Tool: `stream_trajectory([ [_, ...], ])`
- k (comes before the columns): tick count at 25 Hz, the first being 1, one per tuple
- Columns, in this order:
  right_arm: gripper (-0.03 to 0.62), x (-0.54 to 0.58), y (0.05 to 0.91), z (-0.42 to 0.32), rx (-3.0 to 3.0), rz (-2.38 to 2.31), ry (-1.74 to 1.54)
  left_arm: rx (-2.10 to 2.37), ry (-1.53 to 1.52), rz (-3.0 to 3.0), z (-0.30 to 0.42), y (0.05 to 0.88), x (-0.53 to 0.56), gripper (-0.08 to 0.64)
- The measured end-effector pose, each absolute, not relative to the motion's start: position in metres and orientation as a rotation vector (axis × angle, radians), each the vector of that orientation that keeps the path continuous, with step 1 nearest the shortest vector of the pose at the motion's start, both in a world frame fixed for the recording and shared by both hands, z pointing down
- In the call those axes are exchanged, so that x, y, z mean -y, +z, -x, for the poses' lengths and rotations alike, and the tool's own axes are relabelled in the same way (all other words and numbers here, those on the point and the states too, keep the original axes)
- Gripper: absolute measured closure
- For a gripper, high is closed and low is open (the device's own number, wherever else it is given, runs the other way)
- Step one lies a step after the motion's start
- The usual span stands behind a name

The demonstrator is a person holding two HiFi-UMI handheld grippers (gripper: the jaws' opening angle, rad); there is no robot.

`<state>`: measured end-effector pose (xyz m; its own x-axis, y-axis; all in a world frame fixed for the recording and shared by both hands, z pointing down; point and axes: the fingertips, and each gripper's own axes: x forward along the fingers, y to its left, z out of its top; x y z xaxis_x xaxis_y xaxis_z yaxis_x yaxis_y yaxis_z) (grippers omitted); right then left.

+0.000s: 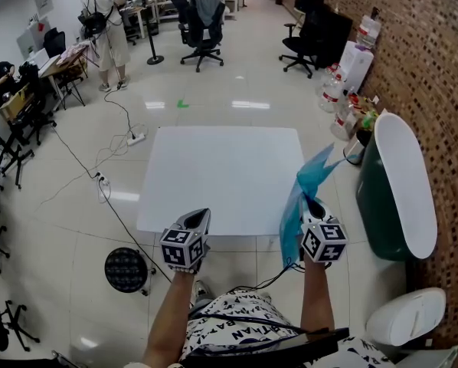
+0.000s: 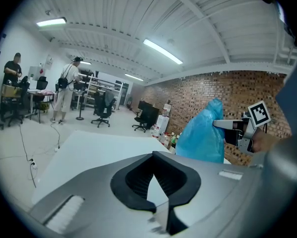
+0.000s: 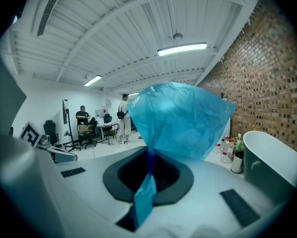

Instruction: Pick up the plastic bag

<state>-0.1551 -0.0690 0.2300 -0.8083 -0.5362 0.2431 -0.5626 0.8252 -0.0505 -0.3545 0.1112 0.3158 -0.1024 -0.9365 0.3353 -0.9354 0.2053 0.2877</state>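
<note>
blue plastic bag: lifted clear of the white surface, hung in the air by its near right corner, a fold pinched in the right claw. left claw: jaws together, empty, over the near edge, well left of the bag.

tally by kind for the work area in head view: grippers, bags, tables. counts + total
Grippers: 2 (left gripper, right gripper)
Blue plastic bag: 1, pinched in the right gripper
White table: 1
Total: 4
</note>
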Motion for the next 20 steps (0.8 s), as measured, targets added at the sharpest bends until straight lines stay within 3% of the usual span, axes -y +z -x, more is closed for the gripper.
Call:
stream_trajectory([
  [11, 0.589, 0.168, 0.157, 0.172, 2.825, -0.848, -0.119, 2.034, -0.014, -1.660, 0.364, 0.337, -0.116, 0.560],
  [20, 0.589, 0.170, 0.197, 0.308, 2.714, -0.468, -0.560, 2.013, -0.012, -1.594, 0.369, 0.364, -0.126, 0.560],
])
